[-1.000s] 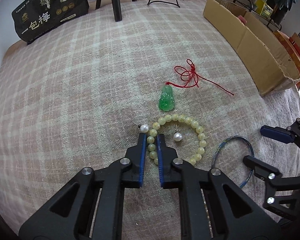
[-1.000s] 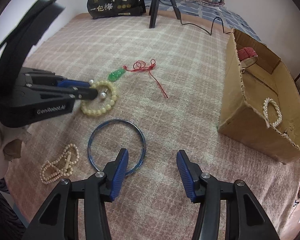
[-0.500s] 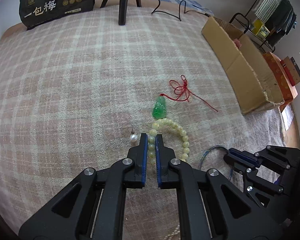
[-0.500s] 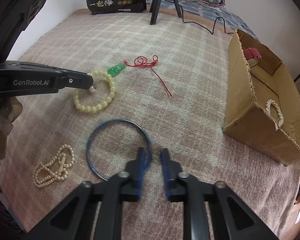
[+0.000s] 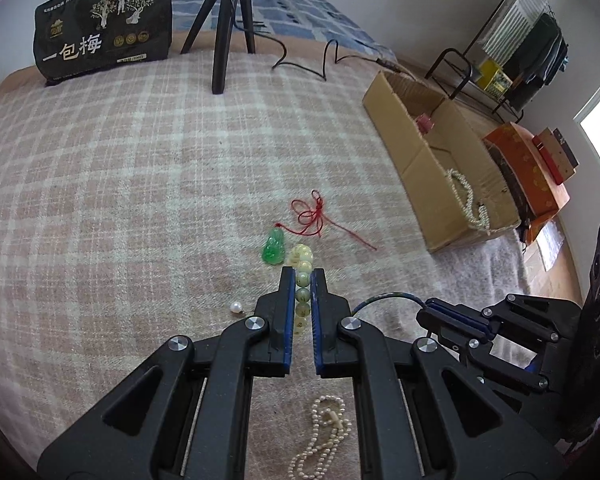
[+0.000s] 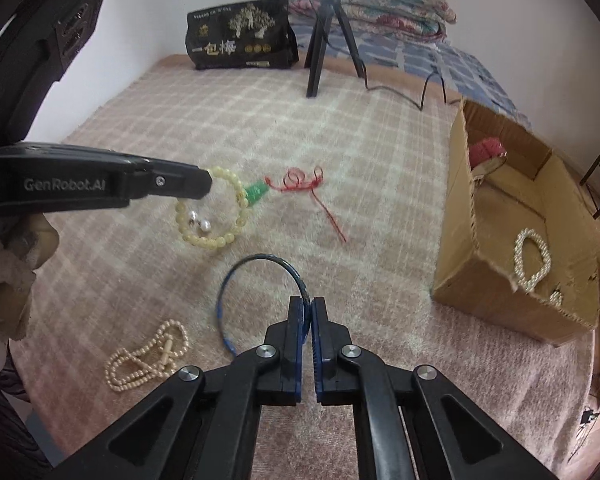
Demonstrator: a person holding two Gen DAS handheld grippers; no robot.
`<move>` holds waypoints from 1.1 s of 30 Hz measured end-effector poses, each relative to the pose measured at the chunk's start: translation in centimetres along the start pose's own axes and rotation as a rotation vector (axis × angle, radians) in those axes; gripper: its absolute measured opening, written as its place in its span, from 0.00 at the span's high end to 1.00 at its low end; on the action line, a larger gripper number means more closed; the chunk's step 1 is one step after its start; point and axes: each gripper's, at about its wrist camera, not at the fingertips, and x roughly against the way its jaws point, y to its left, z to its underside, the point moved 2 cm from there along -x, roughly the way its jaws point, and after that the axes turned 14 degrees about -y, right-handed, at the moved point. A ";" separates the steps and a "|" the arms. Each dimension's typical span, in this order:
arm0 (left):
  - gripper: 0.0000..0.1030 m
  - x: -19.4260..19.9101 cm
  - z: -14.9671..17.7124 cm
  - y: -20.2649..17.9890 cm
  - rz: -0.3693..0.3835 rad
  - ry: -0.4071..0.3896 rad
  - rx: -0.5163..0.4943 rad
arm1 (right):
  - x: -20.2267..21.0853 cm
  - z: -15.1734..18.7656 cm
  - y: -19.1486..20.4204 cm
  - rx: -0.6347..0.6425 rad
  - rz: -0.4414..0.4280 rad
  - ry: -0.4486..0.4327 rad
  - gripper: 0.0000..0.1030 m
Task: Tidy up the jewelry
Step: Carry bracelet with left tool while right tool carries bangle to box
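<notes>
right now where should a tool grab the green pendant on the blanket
Grip the green pendant across its narrow sides, coming from above. It lies flat on the blanket, and its red cord trails off one end, so the sides are clear.

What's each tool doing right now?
Left tool shut on yellow bead bracelet. Right tool shut on blue bangle. Cardboard box unobstructed.

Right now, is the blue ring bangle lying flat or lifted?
Lifted: the thin blue ring bangle stands tilted, pinched between the right gripper's fingers.
</notes>
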 end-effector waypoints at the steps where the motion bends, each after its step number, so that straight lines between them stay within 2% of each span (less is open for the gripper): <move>1: 0.95 0.3 -0.2 0.0 0.003 -0.006 0.003 | 0.3 -0.3 0.0 0.002 0.001 -0.010 0.99; 8: 0.95 1.6 -1.5 0.1 0.012 -0.050 0.018 | 2.3 -1.8 -0.3 0.006 0.014 -0.076 0.99; 17: 0.95 2.5 -1.8 -1.0 0.038 -0.069 0.005 | 5.3 -3.6 -1.6 -0.014 0.030 -0.158 0.99; 24: 0.95 3.5 -2.2 -3.3 0.092 -0.089 -0.016 | 8.5 -5.7 -4.5 -0.060 0.076 -0.251 0.99; 33: 0.95 3.7 -3.5 -6.7 0.149 -0.112 -0.051 | 11.6 -7.1 -8.8 -0.128 0.156 -0.331 0.99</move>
